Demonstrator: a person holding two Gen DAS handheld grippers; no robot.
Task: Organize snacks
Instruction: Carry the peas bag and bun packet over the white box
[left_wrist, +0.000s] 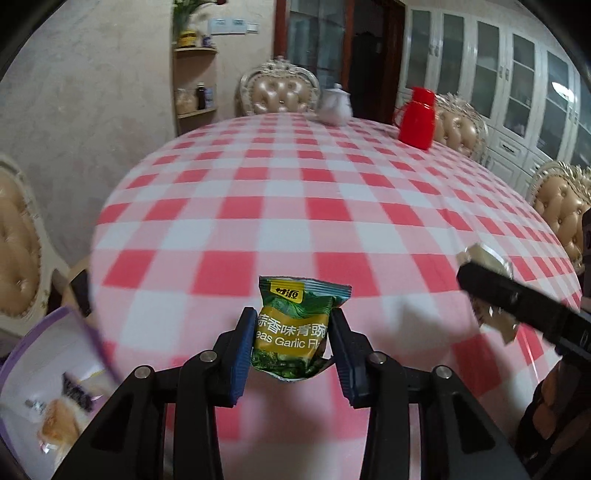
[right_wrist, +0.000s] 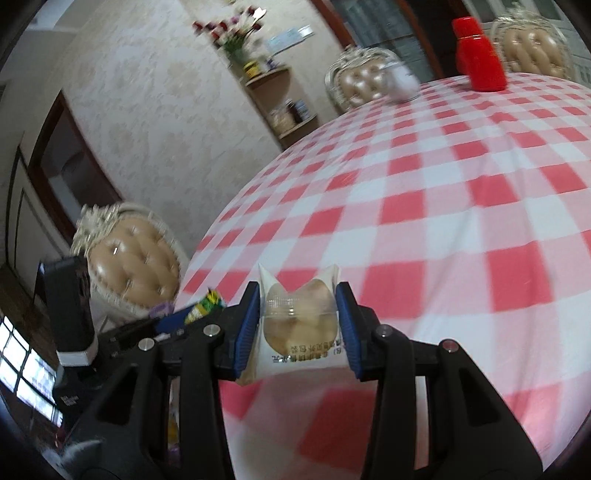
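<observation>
Your left gripper (left_wrist: 292, 332) has its fingers (left_wrist: 243, 350) narrowed onto the green pea packet (left_wrist: 293, 328), pinching it at the sides and holding it upright, clear of the checked surface (left_wrist: 295, 206). Your right gripper (right_wrist: 299, 325) is likewise closed on a white-wrapped pastry (right_wrist: 301, 321), pads pressing both sides of the wrapper.

Both grips are on soft film, not on the contents. If you swing either hand quickly, the pea packet could slide down between the pads, since only its middle is squeezed and the lower end hangs free. The pastry could be crushed if you tighten further. Your two grippers are close together: in the left view the right one sits at about three o'clock, so a crossing move could knock one packet out.

The pea packet is puffy, green and yellow, with a crimped top edge and garlic-flavour lettering. A purple-and-white snack bag (left_wrist: 55, 387) lies at about eight o'clock in the left view, blurred.
</observation>
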